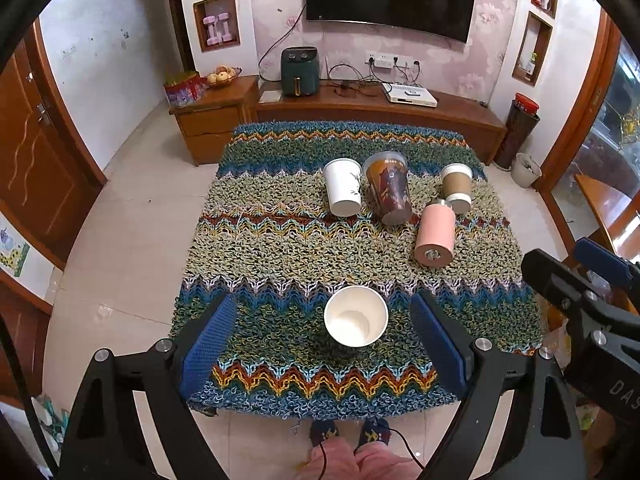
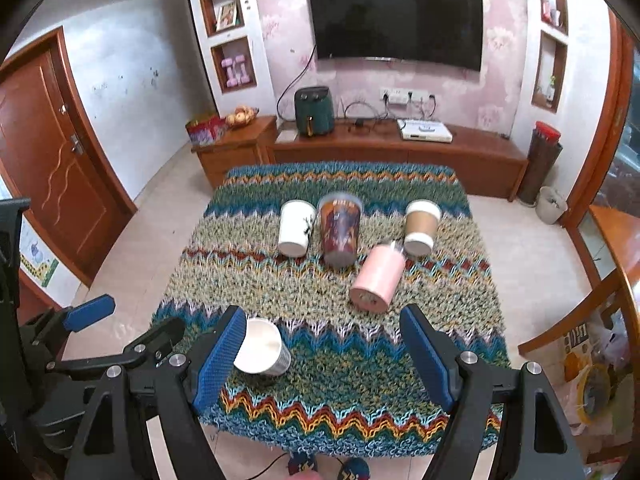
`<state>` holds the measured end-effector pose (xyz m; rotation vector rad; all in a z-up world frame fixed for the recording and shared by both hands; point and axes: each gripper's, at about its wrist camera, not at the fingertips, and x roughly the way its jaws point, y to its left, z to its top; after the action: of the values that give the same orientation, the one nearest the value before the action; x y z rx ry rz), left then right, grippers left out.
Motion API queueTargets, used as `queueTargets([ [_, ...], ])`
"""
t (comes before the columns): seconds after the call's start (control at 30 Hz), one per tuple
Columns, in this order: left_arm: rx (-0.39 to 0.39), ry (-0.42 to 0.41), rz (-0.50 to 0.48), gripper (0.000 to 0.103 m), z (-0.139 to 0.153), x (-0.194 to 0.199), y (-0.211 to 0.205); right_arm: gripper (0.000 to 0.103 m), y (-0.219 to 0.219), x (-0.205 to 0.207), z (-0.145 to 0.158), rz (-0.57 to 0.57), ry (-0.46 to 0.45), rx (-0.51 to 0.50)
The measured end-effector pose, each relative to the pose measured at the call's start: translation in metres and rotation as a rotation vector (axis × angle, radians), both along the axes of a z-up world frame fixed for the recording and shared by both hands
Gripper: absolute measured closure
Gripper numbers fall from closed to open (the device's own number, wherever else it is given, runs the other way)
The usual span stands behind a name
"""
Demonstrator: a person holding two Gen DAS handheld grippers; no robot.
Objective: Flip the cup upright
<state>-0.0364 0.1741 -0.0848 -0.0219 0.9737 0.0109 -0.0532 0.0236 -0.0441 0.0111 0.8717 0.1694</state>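
Note:
A white paper cup [image 1: 355, 315] stands upright, mouth up, near the front of the woven cloth; it also shows in the right wrist view [image 2: 262, 346]. My left gripper [image 1: 324, 340] is open, its blue pads either side of that cup and apart from it. My right gripper [image 2: 322, 356] is open and empty, just right of the cup. Farther back lie a white cup [image 1: 343, 187], a large printed cup [image 1: 389, 188], a brown sleeved cup [image 1: 457, 187] and a pink cup [image 1: 435, 236], all on their sides.
The table is covered by a zigzag woven cloth [image 1: 280, 240]. A wooden TV cabinet [image 1: 360, 108] with an air fryer [image 1: 300, 71] stands behind it. Tiled floor lies to the left; a wooden chair [image 2: 600, 280] stands at right.

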Motion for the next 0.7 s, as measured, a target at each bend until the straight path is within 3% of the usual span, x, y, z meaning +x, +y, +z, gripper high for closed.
queueTargets([
  [0.37, 0.023, -0.033, -0.02, 0.013, 0.027, -0.004, -0.014, 0.023, -0.011, -0.008, 0.029, -0.031, -0.021, -0.007],
  [0.7, 0.005, -0.04, -0.01, 0.012, 0.034, 0.0, -0.018, 0.023, -0.023, -0.006, 0.036, -0.068, -0.034, -0.002],
])
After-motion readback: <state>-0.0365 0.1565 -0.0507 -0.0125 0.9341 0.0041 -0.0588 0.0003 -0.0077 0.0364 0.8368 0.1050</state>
